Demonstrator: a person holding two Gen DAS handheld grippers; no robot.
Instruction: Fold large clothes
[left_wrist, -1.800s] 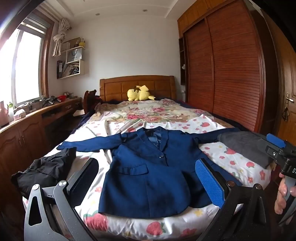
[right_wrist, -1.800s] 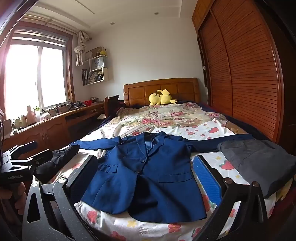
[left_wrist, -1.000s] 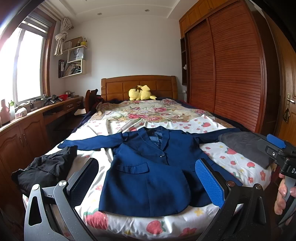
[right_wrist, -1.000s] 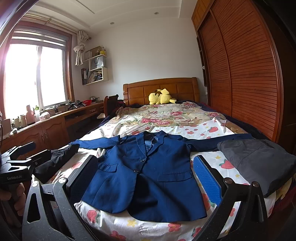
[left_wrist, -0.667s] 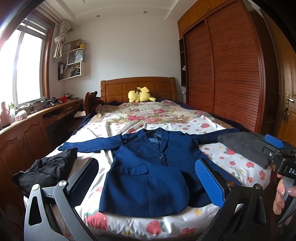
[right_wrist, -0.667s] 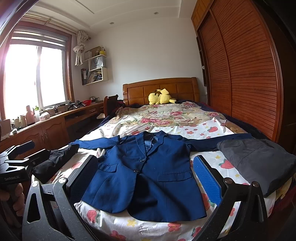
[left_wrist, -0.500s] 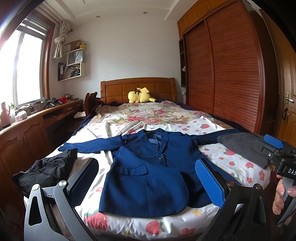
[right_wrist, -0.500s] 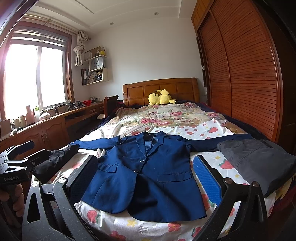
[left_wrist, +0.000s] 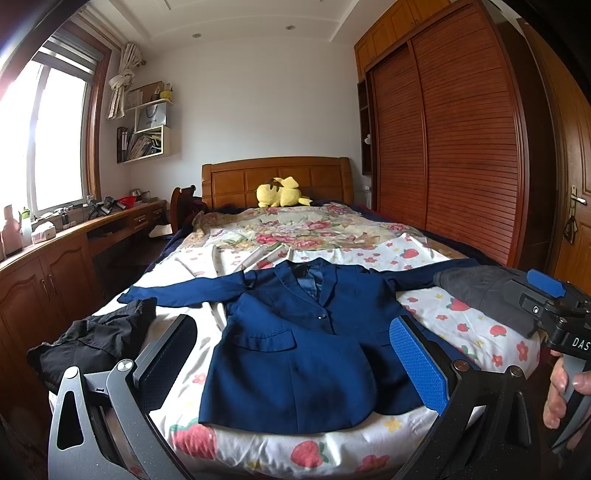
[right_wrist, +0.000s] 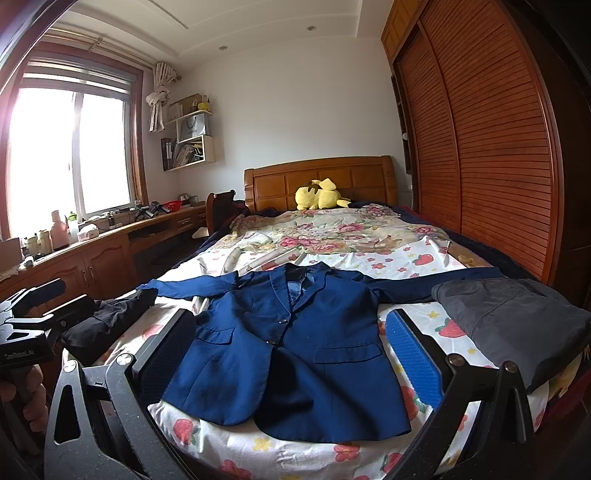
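Note:
A navy blue blazer (left_wrist: 295, 343) (right_wrist: 291, 347) lies face up and flat on the foot half of the bed, sleeves spread to both sides, collar toward the headboard. My left gripper (left_wrist: 295, 354) is held off the foot of the bed, facing the hem, open with nothing between its fingers. My right gripper (right_wrist: 288, 350) is likewise open and empty, short of the hem. Each gripper also shows in the other's view: the right one (left_wrist: 546, 295) at the right edge, the left one (right_wrist: 29, 314) at the left edge, each in a hand.
A folded grey garment (right_wrist: 517, 321) lies over the blazer's right sleeve end at the bed's right edge. A crumpled black garment (left_wrist: 96, 339) lies at the left edge. A yellow plush toy (left_wrist: 279, 192) sits by the headboard. A wooden desk (right_wrist: 92, 251) stands left, a wardrobe (right_wrist: 480, 147) right.
Both grippers have only drifted slightly; the blazer and the other clothes lie as before.

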